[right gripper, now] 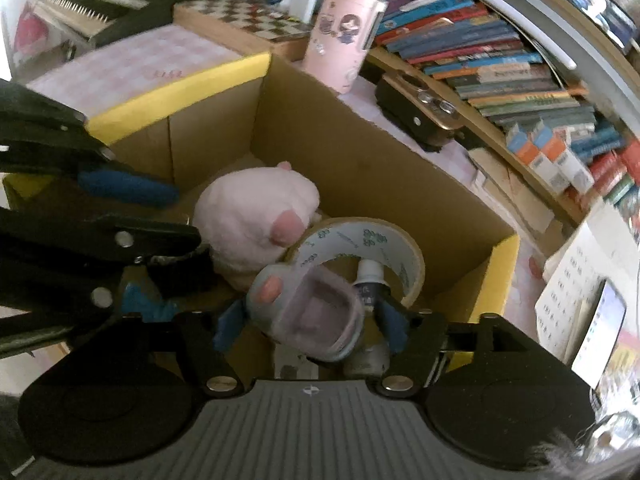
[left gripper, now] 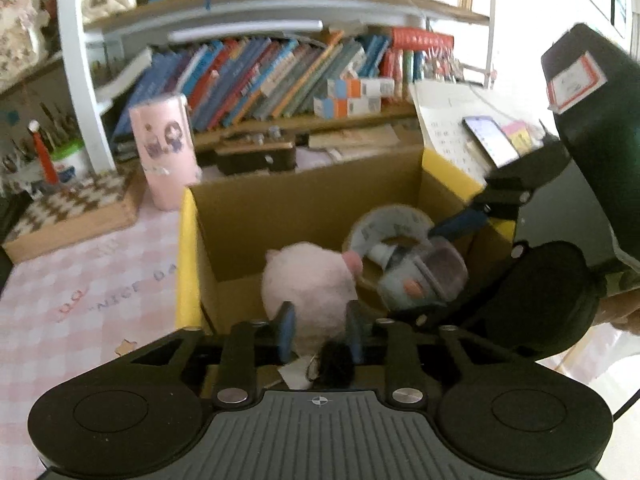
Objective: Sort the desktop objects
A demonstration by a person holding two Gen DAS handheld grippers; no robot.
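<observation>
Over box: left tongs clamp plush; right tongs clamp slipper.

Leaning books crowd a curved wooden shelf behind the pink checked surface; bright daylight, perhaps from a window, washes out the right.

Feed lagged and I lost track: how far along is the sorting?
Done: the tape roll and a small bottle lie in the cardboard box. In hand: the left gripper holds the pink plush and the right gripper the grey slipper-like toy, both over the box. Left: releasing them; the pink canister stands outside.
</observation>
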